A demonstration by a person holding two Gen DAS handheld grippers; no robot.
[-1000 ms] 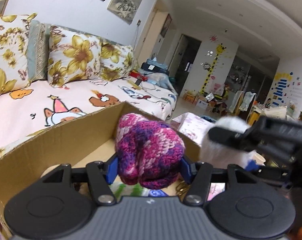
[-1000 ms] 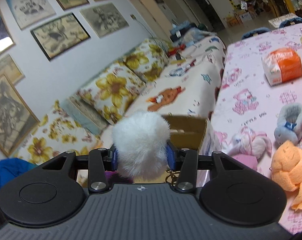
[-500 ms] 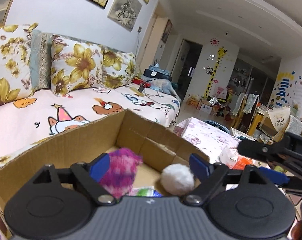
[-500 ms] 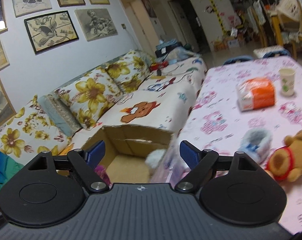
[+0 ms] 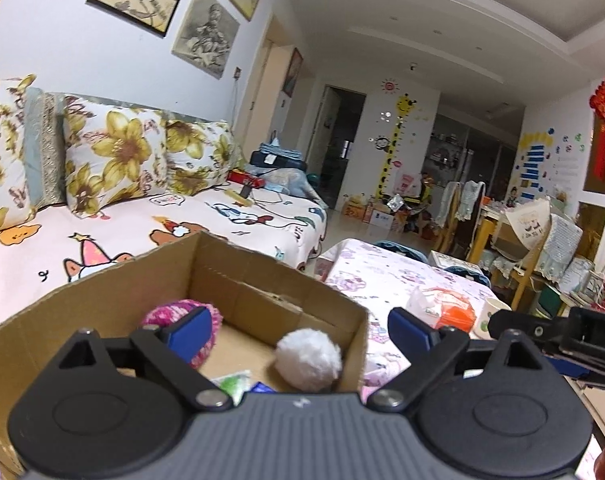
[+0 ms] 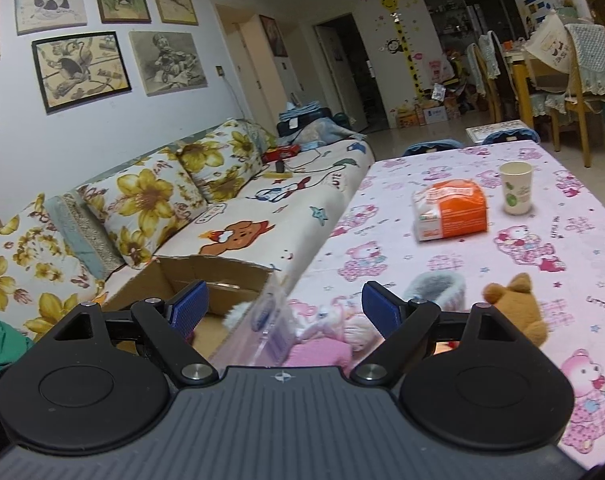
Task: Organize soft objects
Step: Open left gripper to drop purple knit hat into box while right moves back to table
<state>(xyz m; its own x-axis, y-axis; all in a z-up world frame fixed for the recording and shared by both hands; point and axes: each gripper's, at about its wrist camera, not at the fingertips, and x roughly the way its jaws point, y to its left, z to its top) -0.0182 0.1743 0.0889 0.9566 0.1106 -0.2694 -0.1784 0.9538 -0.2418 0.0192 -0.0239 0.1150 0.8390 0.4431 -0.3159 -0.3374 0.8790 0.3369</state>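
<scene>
An open cardboard box (image 5: 258,280) holds a pink-purple knitted item (image 5: 182,316) at its left and a white fluffy ball (image 5: 308,360) at its right. My left gripper (image 5: 298,330) is open and empty above the box. My right gripper (image 6: 284,306) is open and empty, over the edge between the box (image 6: 218,276) and the table. A brown bear toy (image 6: 516,304), a grey fluffy slipper (image 6: 436,288) and a pink soft toy (image 6: 326,344) lie on the pink tablecloth (image 6: 462,160) near the right gripper.
An orange tissue pack (image 6: 450,210) and a paper cup (image 6: 516,188) stand farther back on the table. A sofa (image 6: 238,216) with floral cushions runs along the left wall. Chairs (image 6: 578,80) and clutter stand at the back right.
Both grippers opened. The knitted item and the white ball dropped into the box. Both grippers then drew back and up, the right one swinging toward the table.
</scene>
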